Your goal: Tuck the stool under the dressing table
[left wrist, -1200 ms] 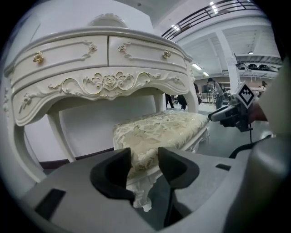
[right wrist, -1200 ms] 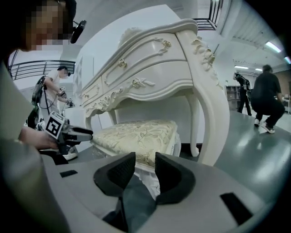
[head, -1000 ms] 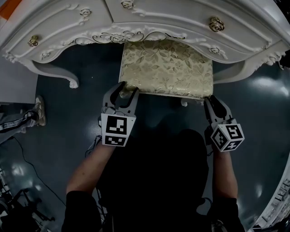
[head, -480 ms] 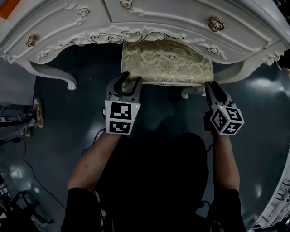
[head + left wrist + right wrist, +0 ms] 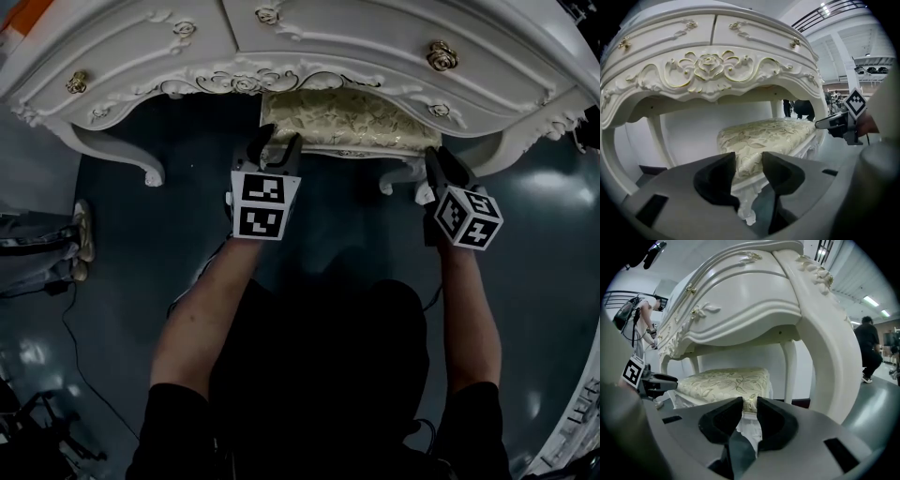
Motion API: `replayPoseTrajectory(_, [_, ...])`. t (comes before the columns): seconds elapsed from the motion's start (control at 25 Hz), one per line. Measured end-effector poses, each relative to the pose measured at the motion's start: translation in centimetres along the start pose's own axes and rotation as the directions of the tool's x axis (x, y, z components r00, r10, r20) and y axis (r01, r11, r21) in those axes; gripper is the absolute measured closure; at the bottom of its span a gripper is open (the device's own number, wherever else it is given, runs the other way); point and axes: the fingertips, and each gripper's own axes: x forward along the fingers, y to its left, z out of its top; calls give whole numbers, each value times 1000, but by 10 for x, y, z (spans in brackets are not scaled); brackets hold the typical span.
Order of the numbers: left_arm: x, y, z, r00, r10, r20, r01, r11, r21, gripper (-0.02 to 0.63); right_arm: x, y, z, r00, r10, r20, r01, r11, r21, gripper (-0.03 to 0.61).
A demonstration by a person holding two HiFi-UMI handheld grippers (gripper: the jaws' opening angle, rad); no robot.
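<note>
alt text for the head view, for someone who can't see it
Seen from above, a stool upholstered in a gold leaf pattern sits mostly under a white carved dressing table, only its near edge showing. The person's left tool and right tool each clamp a near corner of it, over a dark floor.

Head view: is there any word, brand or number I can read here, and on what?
None can be read.
The left tongs and right tongs carry only black-and-white square patterns, no letters.
The dressing table and stool show carvings and leaf-patterned fabric, no label.
</note>
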Motion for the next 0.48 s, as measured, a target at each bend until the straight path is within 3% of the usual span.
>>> replayPoseTrajectory(0.48, [4, 2, 1, 999, 43, 18, -43, 999, -2, 431, 1, 1, 1, 999, -20, 38, 17, 997, 69, 471])
